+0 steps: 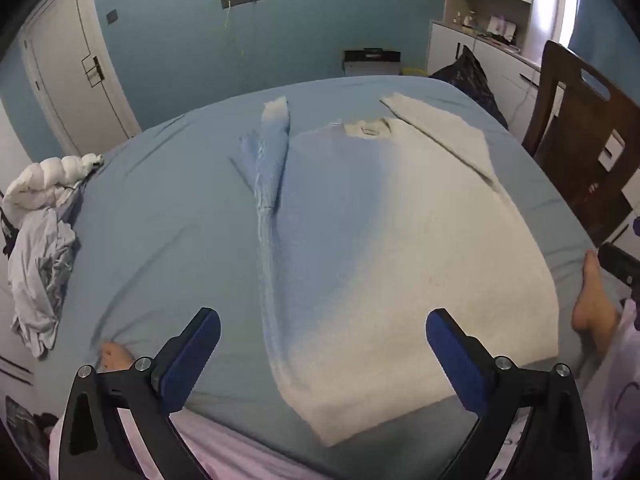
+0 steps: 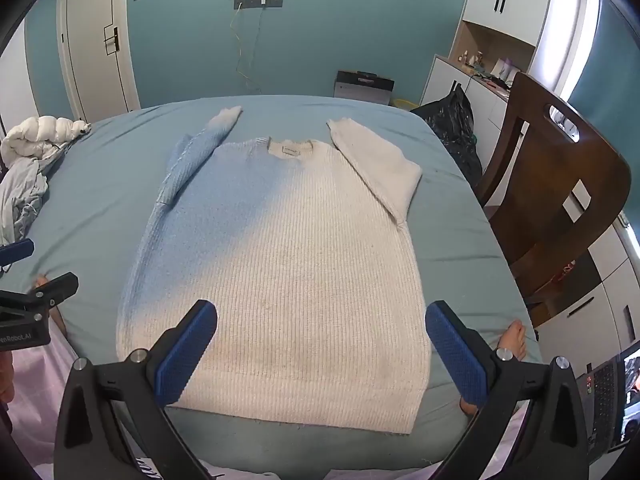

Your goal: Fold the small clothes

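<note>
The right gripper [image 2: 321, 350] hangs over the near hem of the knitted sweater [image 2: 280, 248], its blue fingers [image 2: 188, 354] wide apart with nothing between them, and the left gripper [image 1: 323, 354] hovers the same way, fingers spread and empty, above the sweater's left edge. The sweater lies flat and face up on the bed [image 2: 452, 240], hem toward the person, collar [image 2: 289, 148] far away, and both sleeves point up toward the far side of the bed. The folding seems not yet begun. To do the first fold well, I think each gripper should take one side at the hem corner, pinching both knit layers together, and lift only a little so the loose knit does not stretch. The left sleeve [image 2: 196, 152] lies partly creased, so it may need smoothing first. Bare feet [image 2: 514, 338] rest on the bed beside the hem; they should stay out of the cloth's way.
</note>
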A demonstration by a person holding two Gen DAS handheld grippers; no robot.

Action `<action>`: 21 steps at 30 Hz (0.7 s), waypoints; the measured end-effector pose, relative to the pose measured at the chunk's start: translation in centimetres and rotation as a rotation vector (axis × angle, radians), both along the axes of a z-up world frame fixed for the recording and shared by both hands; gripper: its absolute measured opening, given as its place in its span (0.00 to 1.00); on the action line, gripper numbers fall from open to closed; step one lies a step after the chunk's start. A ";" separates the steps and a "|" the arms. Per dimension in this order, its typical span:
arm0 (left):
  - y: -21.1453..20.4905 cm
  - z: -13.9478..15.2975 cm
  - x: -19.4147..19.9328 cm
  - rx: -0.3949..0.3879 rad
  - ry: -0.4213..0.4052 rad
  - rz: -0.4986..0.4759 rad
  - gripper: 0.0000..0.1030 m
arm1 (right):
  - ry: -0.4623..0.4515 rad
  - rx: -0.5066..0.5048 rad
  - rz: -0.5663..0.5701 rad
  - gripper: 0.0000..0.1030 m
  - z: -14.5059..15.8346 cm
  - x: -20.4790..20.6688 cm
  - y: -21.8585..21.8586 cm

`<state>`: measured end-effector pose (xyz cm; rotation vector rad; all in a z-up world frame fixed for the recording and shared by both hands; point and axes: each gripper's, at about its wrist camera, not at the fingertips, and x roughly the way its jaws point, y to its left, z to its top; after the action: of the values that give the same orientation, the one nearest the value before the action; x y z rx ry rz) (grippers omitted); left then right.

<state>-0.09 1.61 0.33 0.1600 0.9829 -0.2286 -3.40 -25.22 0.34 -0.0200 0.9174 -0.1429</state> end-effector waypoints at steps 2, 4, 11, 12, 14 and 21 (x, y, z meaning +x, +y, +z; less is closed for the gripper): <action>-0.2 0.1 -0.1 0.007 -0.009 -0.005 1.00 | 0.000 -0.004 0.002 0.99 0.1 0.2 1.6; -0.5 0.1 -0.3 0.014 -0.012 -0.015 1.00 | 0.004 -0.009 0.007 0.99 0.2 0.6 3.8; -1.2 -0.5 -0.4 0.009 0.017 -0.060 1.00 | 0.003 -0.023 0.028 0.99 0.4 1.3 5.0; -1.3 -0.5 -0.4 0.005 0.022 -0.066 1.00 | 0.003 -0.027 0.032 0.99 0.4 1.3 5.1; -1.5 -0.6 -0.5 0.010 0.020 -0.072 1.00 | 0.001 -0.035 0.038 0.99 0.4 1.3 5.3; -1.7 -0.6 -0.8 0.015 0.006 -0.078 1.00 | 0.038 -0.024 0.043 0.99 -0.2 1.8 5.3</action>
<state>-0.90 -0.07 -0.29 0.2112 0.9851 -0.2932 -1.56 -19.87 0.14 -0.0645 0.9528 -0.1140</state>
